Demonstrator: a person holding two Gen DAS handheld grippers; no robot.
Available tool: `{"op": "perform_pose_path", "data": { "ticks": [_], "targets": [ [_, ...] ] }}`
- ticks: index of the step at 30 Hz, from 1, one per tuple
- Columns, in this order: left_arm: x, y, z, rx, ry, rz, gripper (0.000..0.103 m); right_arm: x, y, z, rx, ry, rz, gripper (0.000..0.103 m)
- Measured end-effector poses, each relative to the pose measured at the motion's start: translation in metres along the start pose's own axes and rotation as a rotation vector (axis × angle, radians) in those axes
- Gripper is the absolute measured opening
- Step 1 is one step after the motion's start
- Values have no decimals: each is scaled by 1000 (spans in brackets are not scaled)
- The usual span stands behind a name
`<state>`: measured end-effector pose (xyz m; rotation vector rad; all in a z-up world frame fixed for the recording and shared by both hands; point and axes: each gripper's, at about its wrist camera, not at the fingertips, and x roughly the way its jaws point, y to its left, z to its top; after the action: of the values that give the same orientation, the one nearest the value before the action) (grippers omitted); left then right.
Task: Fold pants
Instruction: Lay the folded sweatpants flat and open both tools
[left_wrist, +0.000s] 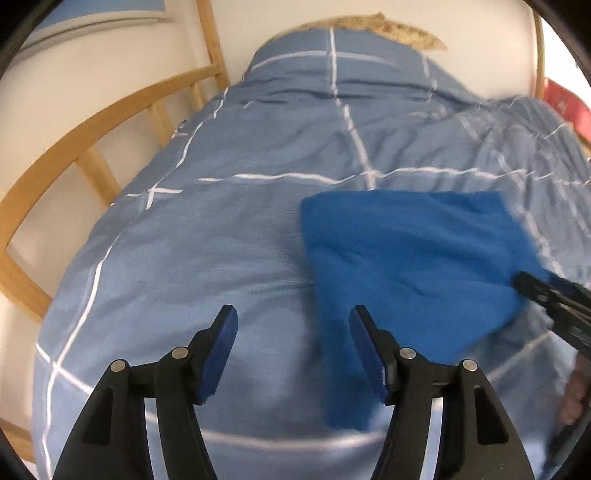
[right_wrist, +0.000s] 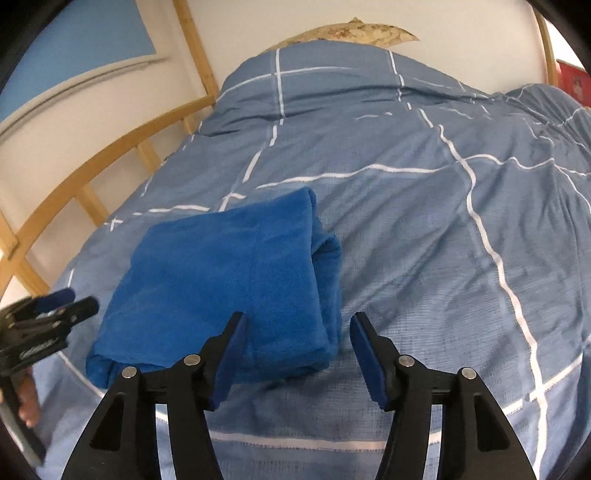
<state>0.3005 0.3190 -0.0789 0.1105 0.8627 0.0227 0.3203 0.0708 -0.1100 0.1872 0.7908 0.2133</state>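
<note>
A: Where are the pants (right_wrist: 236, 280)?
B: Folded into a thick blue bundle, lying flat on the duvet (right_wrist: 424, 229), near the bed's front edge, with a wooden rail (right_wrist: 110, 155) off to the left

A: Left gripper (left_wrist: 293, 350)?
B: Jaws spread, nothing between them. It hangs over bare duvet just left of the bundle; its right finger overlaps the bundle's edge in the left wrist view

A: Right gripper (right_wrist: 297, 356)?
B: Jaws also spread, gripping nothing. The bundle's near right corner sits just ahead of its tips
</note>
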Motion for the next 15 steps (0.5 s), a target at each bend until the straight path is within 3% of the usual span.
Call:
{"op": "perform_pose_path", "data": {
  "ticks": [5,8,10,15],
  "targets": [
    [-6,-22,-8,46,-26,-48,64,2,-5,0,21,6,29,61],
    [10,-27,-16,61,64,-146,42,5,-6,3,19,12,28,61],
    [19,-27,-23,52,117,-185,41,4,-6,5,-6,5,23,61],
    [9,-31,-30,65,126,-170,39,2,-12,8,-6,19,27,67]
  ]
}}
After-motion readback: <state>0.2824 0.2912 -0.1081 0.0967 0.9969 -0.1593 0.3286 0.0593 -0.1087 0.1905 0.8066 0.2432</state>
